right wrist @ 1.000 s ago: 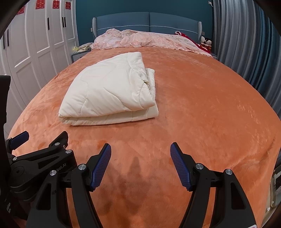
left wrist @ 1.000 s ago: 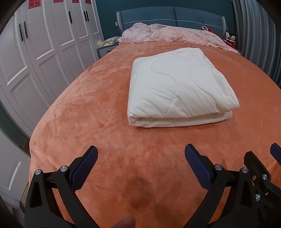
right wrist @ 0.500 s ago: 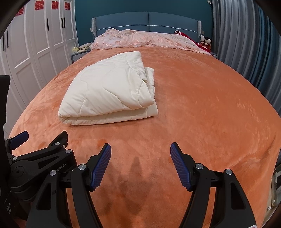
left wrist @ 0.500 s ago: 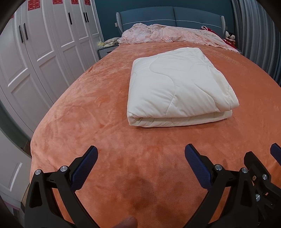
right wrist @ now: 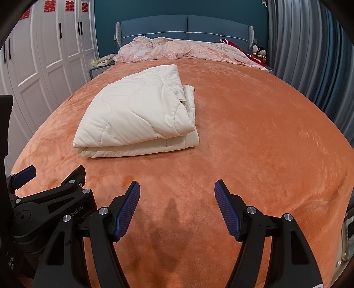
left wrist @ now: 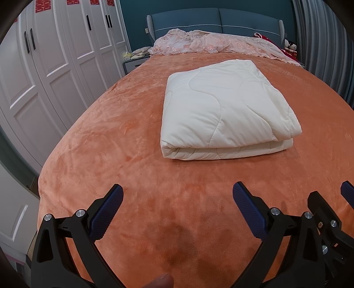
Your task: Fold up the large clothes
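Observation:
A cream quilted comforter (left wrist: 223, 108) lies folded into a thick rectangle on the orange bed cover (left wrist: 124, 137); it also shows in the right wrist view (right wrist: 137, 115). My left gripper (left wrist: 177, 199) is open and empty, held low over the near part of the bed, well short of the comforter. My right gripper (right wrist: 177, 197) is open and empty, beside the left one and equally short of the comforter. The left gripper's body (right wrist: 48, 203) shows at the lower left of the right wrist view.
A crumpled pink lace cover (left wrist: 212, 43) lies by the blue headboard (left wrist: 216, 20). White wardrobe doors (left wrist: 50, 57) stand close along the left. Grey curtains (right wrist: 309, 57) hang on the right. A small nightstand (left wrist: 132, 62) stands at the bed's far left.

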Demonstrator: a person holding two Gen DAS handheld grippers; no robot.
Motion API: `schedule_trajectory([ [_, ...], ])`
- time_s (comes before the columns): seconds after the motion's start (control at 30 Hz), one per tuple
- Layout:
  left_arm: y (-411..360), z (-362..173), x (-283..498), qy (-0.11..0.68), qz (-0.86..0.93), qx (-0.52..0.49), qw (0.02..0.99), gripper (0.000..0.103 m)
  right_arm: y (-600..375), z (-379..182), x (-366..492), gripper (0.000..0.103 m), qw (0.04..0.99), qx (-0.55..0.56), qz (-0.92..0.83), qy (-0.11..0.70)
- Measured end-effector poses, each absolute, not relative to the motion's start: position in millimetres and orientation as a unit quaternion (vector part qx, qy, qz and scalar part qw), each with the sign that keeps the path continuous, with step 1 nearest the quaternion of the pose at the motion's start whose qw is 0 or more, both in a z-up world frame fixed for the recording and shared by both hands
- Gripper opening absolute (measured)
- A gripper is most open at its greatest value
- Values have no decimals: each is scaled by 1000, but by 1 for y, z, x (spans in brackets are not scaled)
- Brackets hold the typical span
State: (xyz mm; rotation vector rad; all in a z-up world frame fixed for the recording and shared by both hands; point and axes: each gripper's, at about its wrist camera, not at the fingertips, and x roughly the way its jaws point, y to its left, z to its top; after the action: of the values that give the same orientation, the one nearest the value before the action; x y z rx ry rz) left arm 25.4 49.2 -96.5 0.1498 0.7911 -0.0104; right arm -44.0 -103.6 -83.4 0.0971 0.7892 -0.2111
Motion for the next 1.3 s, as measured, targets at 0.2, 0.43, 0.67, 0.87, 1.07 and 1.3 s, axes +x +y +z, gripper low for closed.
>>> schedule_trajectory([
  [0.2, 49, -97, 25, 385, -5, 73, 920, 97, -104, -83, -43, 68, 916, 47, -103, 384],
  [0.43, 49, -97, 25, 385, -2, 77, 920, 97, -104, -84, -44, 68, 916, 47, -103, 385],
  [0.67, 50, -97, 26, 386, -2, 76, 919, 97, -104, -84, -44, 68, 916, 48, -102, 385],
  [0.87, 53, -100, 28, 394, -8, 69, 917, 97, -104, -84, -44, 68, 916, 48, -102, 385],
  [1.07, 54, -101, 29, 395, -9, 69, 916, 97, -104, -84, -44, 68, 916, 47, -103, 385],
  [1.3, 54, -102, 29, 397, -13, 66, 915, 96, -105, -85, -44, 68, 916, 51, -104, 385],
])
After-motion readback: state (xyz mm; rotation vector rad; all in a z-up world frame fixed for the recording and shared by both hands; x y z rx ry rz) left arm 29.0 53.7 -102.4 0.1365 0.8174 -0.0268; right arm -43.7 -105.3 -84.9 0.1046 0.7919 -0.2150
